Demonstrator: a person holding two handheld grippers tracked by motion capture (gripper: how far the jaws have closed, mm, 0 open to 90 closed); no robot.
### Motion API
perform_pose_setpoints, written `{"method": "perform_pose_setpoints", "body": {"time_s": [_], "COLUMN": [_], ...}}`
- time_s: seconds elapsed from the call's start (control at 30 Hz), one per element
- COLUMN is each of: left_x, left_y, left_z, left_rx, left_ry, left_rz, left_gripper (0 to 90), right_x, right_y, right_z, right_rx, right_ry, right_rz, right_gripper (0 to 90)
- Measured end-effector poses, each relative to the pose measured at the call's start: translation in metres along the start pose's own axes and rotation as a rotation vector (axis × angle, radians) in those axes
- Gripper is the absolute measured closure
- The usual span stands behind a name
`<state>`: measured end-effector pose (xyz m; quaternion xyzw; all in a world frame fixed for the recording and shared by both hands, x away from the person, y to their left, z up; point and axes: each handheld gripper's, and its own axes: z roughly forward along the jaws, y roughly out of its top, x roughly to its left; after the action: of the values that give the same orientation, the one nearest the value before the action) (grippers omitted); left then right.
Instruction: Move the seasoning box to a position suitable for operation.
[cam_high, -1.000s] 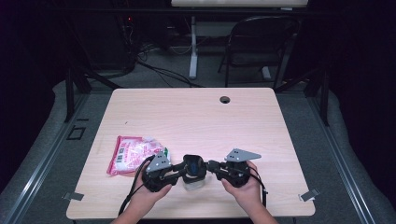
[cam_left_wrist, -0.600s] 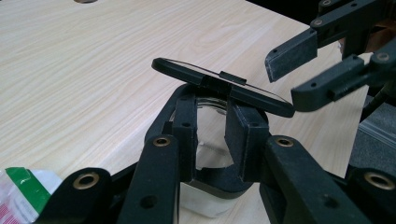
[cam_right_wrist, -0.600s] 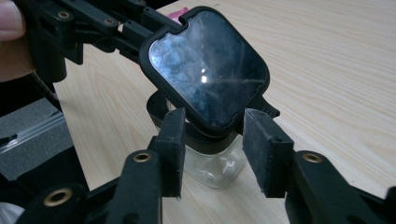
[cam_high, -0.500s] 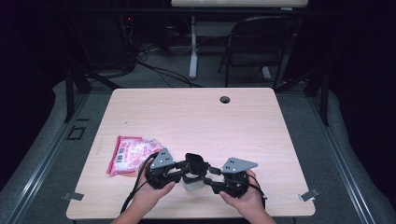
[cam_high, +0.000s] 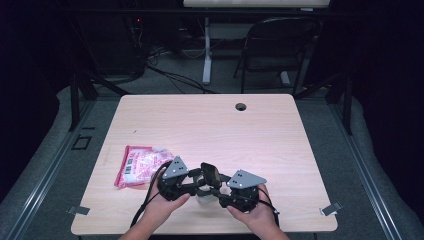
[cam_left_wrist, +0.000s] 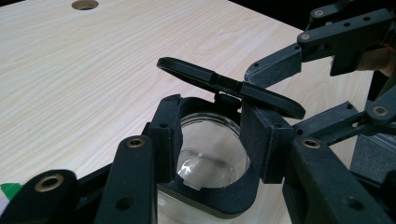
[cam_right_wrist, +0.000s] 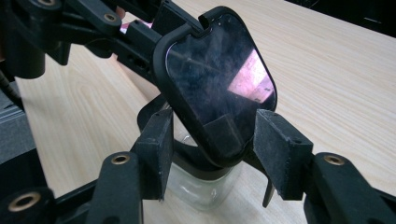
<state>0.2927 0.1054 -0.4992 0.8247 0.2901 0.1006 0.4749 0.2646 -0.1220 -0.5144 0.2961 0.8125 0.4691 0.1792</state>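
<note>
Item: clear glass jar (cam_left_wrist: 212, 154) with black collar and hinged black flip lid (cam_right_wrist: 217, 84), standing near the front edge of the light wood table (cam_high: 210, 125), between the two hands. Lid raised, tilted open. Left gripper (cam_left_wrist: 210, 140): jaws about half spread, lately widening, pads flanking the jar's black collar; contact cannot be told. Right gripper (cam_right_wrist: 212, 149): jaws wide, lately opening, pads standing clear either side of the lid's lower end. Pink packet (cam_high: 137, 165) lies just left of the left hand (cam_high: 160, 202)
</note>
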Motion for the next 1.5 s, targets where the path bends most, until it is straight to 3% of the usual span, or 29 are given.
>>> {"method": "perform_pose_setpoints", "body": {"time_s": [0.33, 0.53, 0.7, 0.87, 1.0, 1.1, 1.23, 1.5], "left_x": [0.005, 0.015, 0.024, 0.027, 0.025, 0.023, 0.02, 0.021], "left_y": [0.002, -0.002, -0.013, -0.017, -0.021, -0.022, -0.022, -0.023], "left_z": [0.003, 0.006, 0.009, 0.013, 0.018, 0.02, 0.021, 0.021], "left_rx": [0.003, 0.012, 0.038, 0.05, 0.065, 0.067, 0.065, 0.063], "left_ry": [0.019, 0.088, 0.105, 0.086, 0.072, 0.05, 0.067, 0.058], "left_rz": [-0.002, 0.003, -0.022, -0.053, -0.042, -0.029, -0.01, -0.011], "left_gripper": [55.6, 52.2, 52.1, 52.1, 56.2, 64.5, 64.7, 65.6], "right_x": [0.0, -0.002, -0.004, -0.005, -0.005, -0.006, -0.007, -0.018], "right_y": [0.001, 0.001, 0.0, 0.0, 0.0, -0.001, -0.001, -0.007], "right_z": [0.002, 0.0, 0.0, 0.0, 0.0, -0.002, -0.004, -0.014], "right_rx": [-0.018, -0.022, -0.027, -0.027, -0.029, -0.035, -0.046, -0.055], "right_ry": [-0.007, 0.003, 0.012, 0.013, 0.016, 0.013, 0.008, -0.005], "right_rz": [0.016, 0.031, 0.047, 0.052, 0.054, 0.056, 0.062, 0.084], "right_gripper": [53.6, 53.9, 53.9, 54.0, 54.0, 54.1, 54.1, 54.0]}}
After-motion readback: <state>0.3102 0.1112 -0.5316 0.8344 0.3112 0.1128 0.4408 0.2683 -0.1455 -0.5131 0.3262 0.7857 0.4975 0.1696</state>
